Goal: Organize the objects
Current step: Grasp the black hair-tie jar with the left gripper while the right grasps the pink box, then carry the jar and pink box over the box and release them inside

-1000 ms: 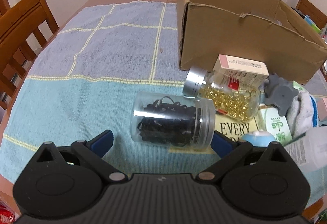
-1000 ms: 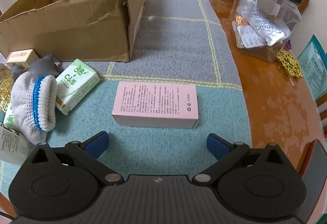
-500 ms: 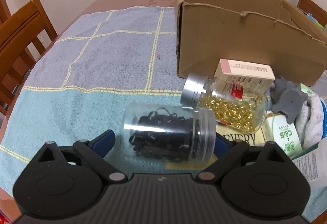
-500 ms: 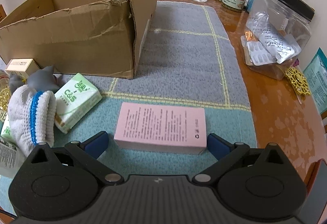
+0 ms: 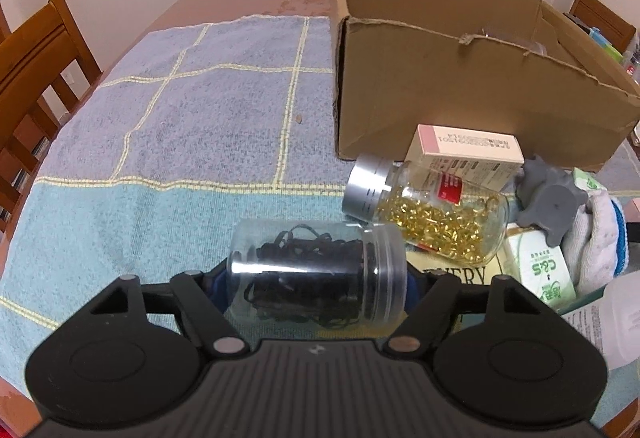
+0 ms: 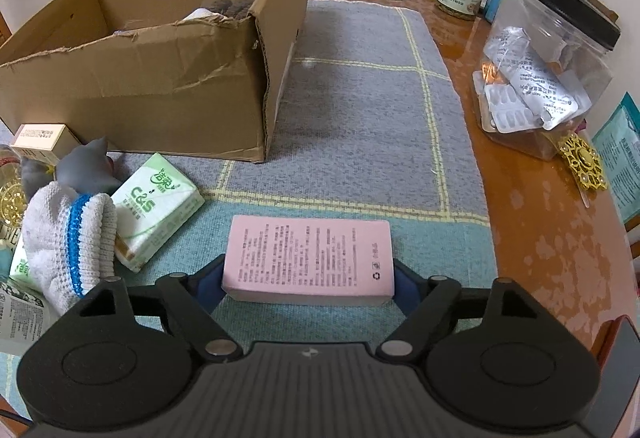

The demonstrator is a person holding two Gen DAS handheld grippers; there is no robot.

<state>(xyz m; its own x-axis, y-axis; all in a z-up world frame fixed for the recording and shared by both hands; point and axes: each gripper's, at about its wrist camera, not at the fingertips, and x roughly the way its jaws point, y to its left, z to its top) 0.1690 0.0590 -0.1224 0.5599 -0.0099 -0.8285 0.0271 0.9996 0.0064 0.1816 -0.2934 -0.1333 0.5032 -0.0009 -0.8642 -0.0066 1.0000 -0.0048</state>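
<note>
Both jaws closing. Left gripper [image 5: 316, 284] spans the clear jar of black hair ties [image 5: 318, 276], lying on the towel; right gripper [image 6: 308, 278] spans the pink box [image 6: 308, 258]. I'd finish both squeezes, then lift level toward the cardboard box [image 6: 160, 78].

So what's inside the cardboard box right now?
In the right wrist view, the box holds something white and a greyish round thing at its far corner. The torn front wall hides the rest of the floor, so other contents can't be told.
</note>
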